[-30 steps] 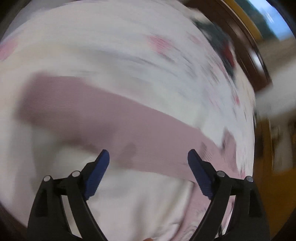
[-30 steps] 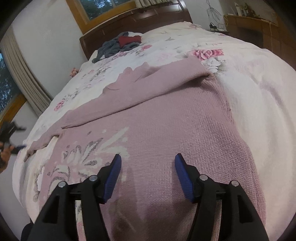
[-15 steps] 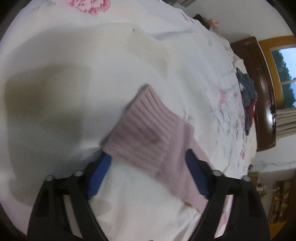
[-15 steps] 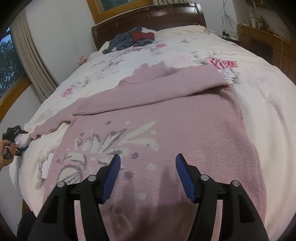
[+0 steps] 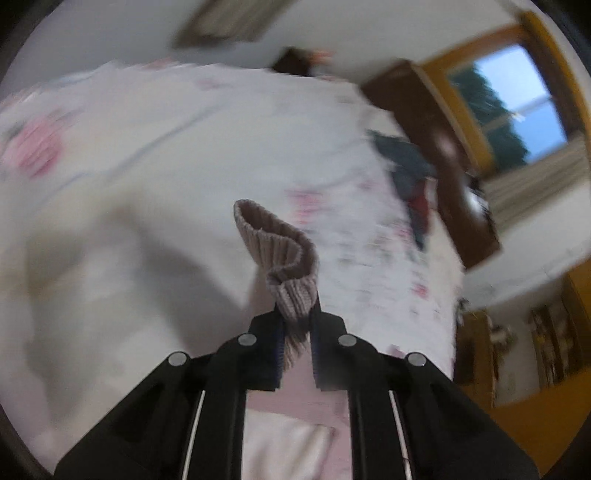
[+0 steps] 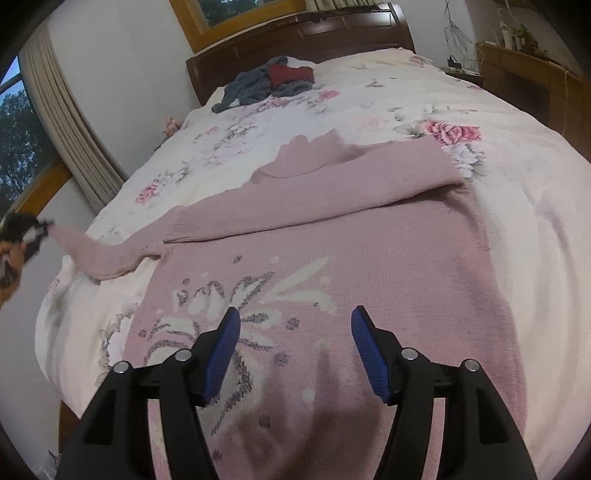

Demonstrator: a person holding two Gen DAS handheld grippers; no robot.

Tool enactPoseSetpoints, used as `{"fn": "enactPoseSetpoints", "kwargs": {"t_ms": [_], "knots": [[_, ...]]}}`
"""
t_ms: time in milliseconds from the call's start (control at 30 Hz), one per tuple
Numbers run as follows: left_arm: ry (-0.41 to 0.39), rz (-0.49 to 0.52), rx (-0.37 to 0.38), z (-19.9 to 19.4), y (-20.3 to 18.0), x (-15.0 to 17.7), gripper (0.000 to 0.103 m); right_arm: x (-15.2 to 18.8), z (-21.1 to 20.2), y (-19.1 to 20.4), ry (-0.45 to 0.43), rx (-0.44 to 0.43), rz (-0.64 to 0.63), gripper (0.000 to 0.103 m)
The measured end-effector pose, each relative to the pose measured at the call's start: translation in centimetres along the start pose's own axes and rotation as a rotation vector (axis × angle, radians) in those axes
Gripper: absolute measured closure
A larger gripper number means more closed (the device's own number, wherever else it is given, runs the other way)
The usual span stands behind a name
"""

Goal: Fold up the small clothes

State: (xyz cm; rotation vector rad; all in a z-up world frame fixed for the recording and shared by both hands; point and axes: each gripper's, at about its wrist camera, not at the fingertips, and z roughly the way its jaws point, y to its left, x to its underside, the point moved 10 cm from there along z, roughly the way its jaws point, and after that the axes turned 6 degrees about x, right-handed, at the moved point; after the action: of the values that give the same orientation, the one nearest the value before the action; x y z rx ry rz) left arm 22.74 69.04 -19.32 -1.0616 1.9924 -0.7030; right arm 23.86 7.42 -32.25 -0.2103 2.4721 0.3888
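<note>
A pink knitted sweater (image 6: 369, 266) with a white flower pattern lies flat on the bed. Its right sleeve (image 6: 332, 192) is folded across the chest. Its left sleeve (image 6: 107, 258) stretches off to the bed's left edge, where my left gripper (image 6: 35, 236) holds its end lifted. In the left wrist view the left gripper (image 5: 297, 332) is shut on the ribbed sleeve cuff (image 5: 280, 258), which sticks up between the fingers. My right gripper (image 6: 295, 350) hovers open over the sweater's lower front, with nothing between its blue pads.
The bed carries a white floral cover (image 6: 517, 177). A heap of grey and red clothes (image 6: 269, 83) lies near the dark wooden headboard (image 6: 295, 33). Curtained windows (image 6: 22, 140) are on the left, a wooden cabinet (image 6: 528, 77) at the right. A hand (image 6: 9, 266) shows at the left edge.
My left gripper closed on the sleeve cuff and lifted it off the bed. The right gripper stayed open over the sweater, shifting slightly.
</note>
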Motion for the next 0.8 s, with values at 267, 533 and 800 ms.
{"fn": "enactPoseSetpoints", "kwargs": {"t_ms": [267,533,800], "knots": [[0.103,0.266,0.136,5.3,-17.7,7.3,0.094,-0.1,-2.6,-2.9,-0.009,-0.012,0.062,0.038],[0.279,0.45,0.15,15.2,-25.2,19.6,0.094,-1.0,-3.7,-6.6,-0.012,-0.015,0.132,0.038],[0.477,0.569,0.075,26.2,-23.3,33.6,0.094,-1.3,-2.2,-9.0,0.03,-0.025,0.174,0.038]]}}
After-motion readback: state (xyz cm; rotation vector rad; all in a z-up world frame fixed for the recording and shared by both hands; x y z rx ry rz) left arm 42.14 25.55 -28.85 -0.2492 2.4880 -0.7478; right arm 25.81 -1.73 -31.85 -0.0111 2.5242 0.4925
